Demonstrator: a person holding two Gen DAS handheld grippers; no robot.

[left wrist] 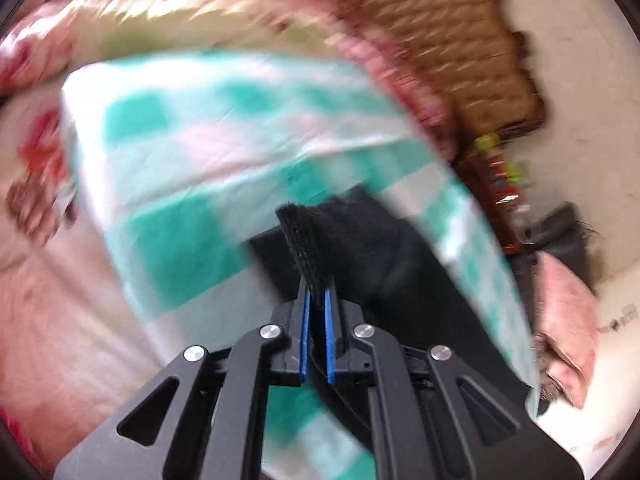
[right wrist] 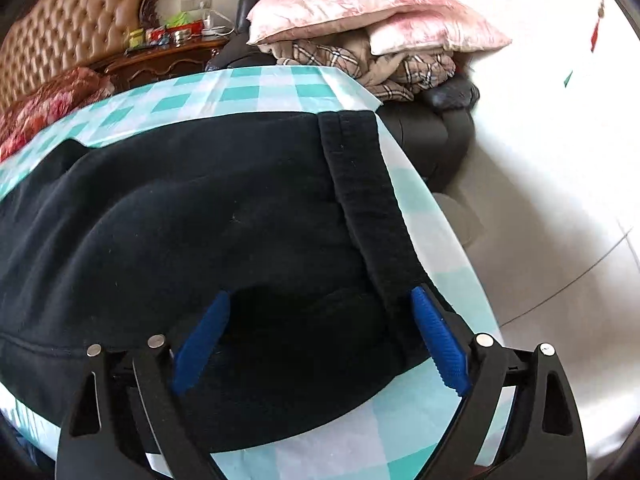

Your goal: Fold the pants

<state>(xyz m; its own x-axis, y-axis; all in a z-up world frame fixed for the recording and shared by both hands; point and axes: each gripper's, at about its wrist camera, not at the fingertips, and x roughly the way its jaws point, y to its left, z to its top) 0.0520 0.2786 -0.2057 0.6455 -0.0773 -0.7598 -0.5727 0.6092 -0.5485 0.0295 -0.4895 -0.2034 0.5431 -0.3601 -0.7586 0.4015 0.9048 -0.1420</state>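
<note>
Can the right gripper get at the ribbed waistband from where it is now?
Probably yes. The right gripper is open just over the black pants, and the ribbed waistband runs down to its right finger with nothing covering it.

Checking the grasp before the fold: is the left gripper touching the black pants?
Touching. The left wrist view shows the left gripper shut on a ribbed edge of the black pants, fabric pinched between its blue fingers.
</note>
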